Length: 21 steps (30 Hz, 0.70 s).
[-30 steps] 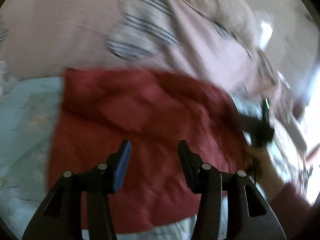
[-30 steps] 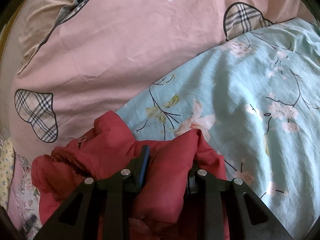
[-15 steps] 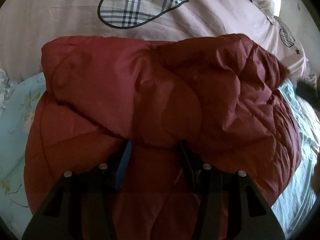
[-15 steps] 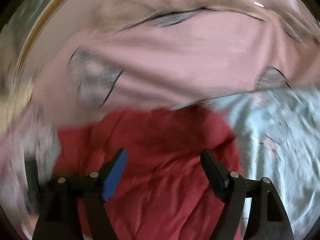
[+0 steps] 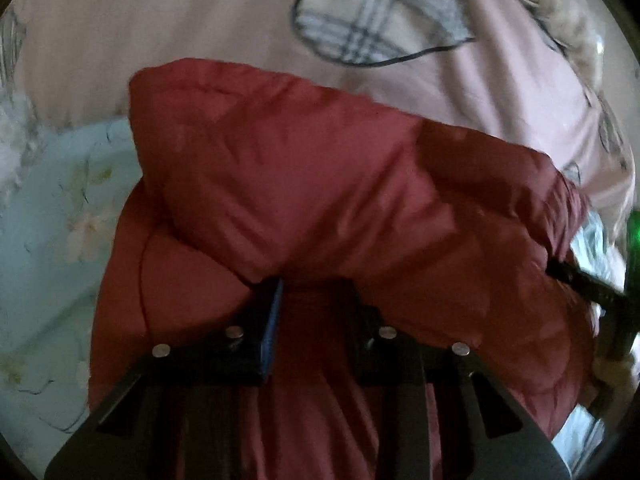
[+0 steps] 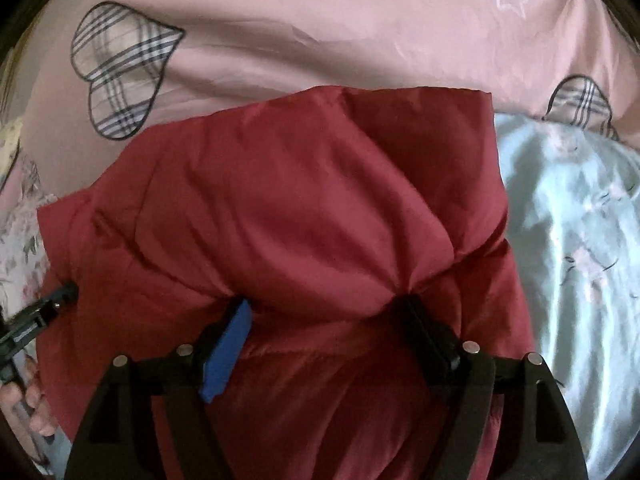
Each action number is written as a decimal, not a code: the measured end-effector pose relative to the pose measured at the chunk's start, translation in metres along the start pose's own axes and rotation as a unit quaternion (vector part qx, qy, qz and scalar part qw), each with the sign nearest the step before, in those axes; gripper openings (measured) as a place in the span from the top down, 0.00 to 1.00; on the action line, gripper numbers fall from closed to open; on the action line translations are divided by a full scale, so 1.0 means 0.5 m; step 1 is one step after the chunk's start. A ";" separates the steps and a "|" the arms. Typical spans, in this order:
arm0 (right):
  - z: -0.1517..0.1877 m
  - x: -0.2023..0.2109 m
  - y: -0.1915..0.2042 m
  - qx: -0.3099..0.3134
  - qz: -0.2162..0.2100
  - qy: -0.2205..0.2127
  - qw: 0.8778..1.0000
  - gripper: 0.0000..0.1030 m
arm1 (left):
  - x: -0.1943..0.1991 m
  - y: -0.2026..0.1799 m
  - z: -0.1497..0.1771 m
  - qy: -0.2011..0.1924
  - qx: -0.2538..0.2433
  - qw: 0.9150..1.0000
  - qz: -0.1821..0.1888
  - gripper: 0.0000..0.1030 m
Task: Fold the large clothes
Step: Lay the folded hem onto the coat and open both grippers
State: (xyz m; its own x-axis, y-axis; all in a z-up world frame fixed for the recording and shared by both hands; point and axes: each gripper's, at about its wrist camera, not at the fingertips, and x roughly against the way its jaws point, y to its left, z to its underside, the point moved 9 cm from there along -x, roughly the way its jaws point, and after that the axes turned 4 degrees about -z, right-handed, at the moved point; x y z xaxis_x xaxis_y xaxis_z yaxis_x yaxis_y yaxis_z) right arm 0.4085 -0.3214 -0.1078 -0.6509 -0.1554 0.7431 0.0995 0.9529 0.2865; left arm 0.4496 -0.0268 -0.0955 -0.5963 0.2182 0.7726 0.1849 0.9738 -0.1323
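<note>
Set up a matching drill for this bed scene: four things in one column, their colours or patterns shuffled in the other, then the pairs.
Things:
1. jacket
2. duvet
3. sheet
4. heart patch

Colours:
A. pale blue with flowers
B. dark red
C. grey plaid
D. pink

Pairs: 1-B, 2-D, 3-A, 4-C
</note>
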 end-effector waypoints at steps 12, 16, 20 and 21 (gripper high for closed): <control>-0.002 -0.021 -0.003 -0.009 -0.004 -0.007 1.000 0.22 | -0.024 -0.001 -0.006 0.009 0.008 1.000 -0.001 0.73; 0.010 -0.010 -0.004 -0.010 -0.006 -0.011 1.000 0.22 | 0.022 0.019 0.010 0.003 0.024 1.000 0.007 0.73; 0.007 0.025 -0.009 -0.014 -0.005 -0.020 1.000 0.22 | 0.072 0.028 0.019 -0.008 0.027 0.999 0.017 0.73; 0.006 0.032 -0.012 -0.016 -0.005 -0.022 1.000 0.22 | 0.084 0.031 0.019 -0.012 0.027 0.999 0.017 0.73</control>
State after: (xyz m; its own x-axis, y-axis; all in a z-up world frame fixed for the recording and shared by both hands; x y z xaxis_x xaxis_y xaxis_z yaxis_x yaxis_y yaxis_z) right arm 0.3953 -0.3287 -0.0996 -0.6847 -0.1524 0.7127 0.1169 0.9423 0.3138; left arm 0.4199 -0.0019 -0.0709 -0.6083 0.2525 0.7525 0.1630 0.9676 -0.1930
